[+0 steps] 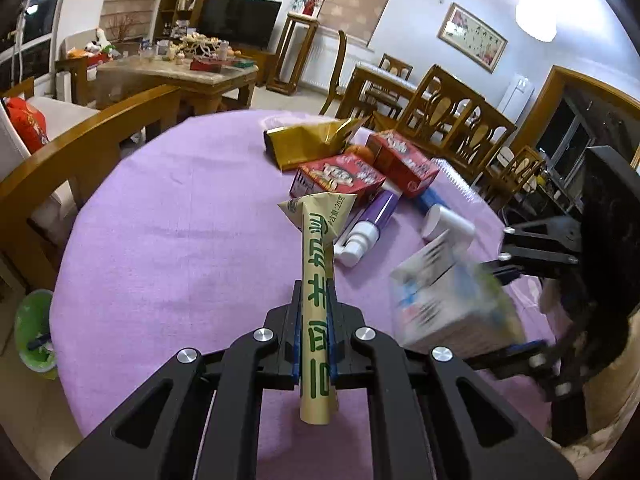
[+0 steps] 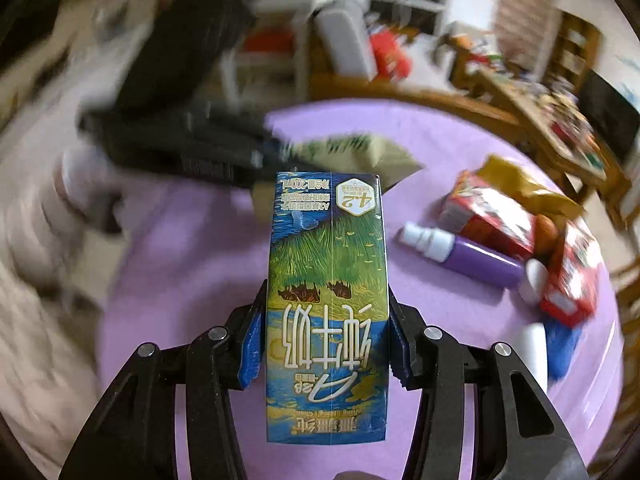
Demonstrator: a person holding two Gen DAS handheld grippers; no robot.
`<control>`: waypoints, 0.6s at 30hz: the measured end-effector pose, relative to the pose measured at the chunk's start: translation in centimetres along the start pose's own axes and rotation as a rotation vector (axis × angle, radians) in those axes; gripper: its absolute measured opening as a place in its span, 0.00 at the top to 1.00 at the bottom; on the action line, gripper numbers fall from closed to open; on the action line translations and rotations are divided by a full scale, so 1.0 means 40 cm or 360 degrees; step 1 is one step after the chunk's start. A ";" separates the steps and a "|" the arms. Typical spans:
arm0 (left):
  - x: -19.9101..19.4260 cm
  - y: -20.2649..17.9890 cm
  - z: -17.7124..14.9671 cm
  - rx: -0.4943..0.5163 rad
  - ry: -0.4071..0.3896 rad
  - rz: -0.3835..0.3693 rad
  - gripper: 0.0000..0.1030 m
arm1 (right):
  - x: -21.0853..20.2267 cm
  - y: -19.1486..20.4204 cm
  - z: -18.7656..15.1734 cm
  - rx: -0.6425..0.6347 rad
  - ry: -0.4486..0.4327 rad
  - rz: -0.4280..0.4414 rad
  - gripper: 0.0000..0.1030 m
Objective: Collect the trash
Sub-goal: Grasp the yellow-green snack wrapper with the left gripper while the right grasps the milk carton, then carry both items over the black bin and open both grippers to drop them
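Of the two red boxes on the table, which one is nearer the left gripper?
The red box beside the purple bottle; the other red box lies farther back, right of the orange.

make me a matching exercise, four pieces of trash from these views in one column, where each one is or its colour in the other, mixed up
Things:
1. milk carton
2. beige sachet
3. spray bottle
4. gold wrapper

Descriptions:
A. lying on the purple tablecloth, white nozzle, purple body
B. clamped in the left gripper
C. at the far end of the pile, shiny
D. clamped in the right gripper

Pairs: 1-D, 2-B, 3-A, 4-C
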State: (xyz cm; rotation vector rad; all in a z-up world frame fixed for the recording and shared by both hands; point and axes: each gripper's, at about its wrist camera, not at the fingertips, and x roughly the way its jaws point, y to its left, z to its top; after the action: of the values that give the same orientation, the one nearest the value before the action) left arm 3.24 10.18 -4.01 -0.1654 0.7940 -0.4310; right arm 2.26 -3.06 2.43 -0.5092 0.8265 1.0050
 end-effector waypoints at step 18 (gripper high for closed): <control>0.041 -0.345 0.081 0.0188 -0.0158 -0.0295 0.90 | -0.548 -0.183 -0.435 0.1181 -0.1306 -0.0661 0.51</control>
State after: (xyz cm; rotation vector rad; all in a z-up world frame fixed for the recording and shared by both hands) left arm 2.31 -3.01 1.33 -0.1499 0.6558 -0.6388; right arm -3.83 -30.42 9.56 0.3605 0.2751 0.3896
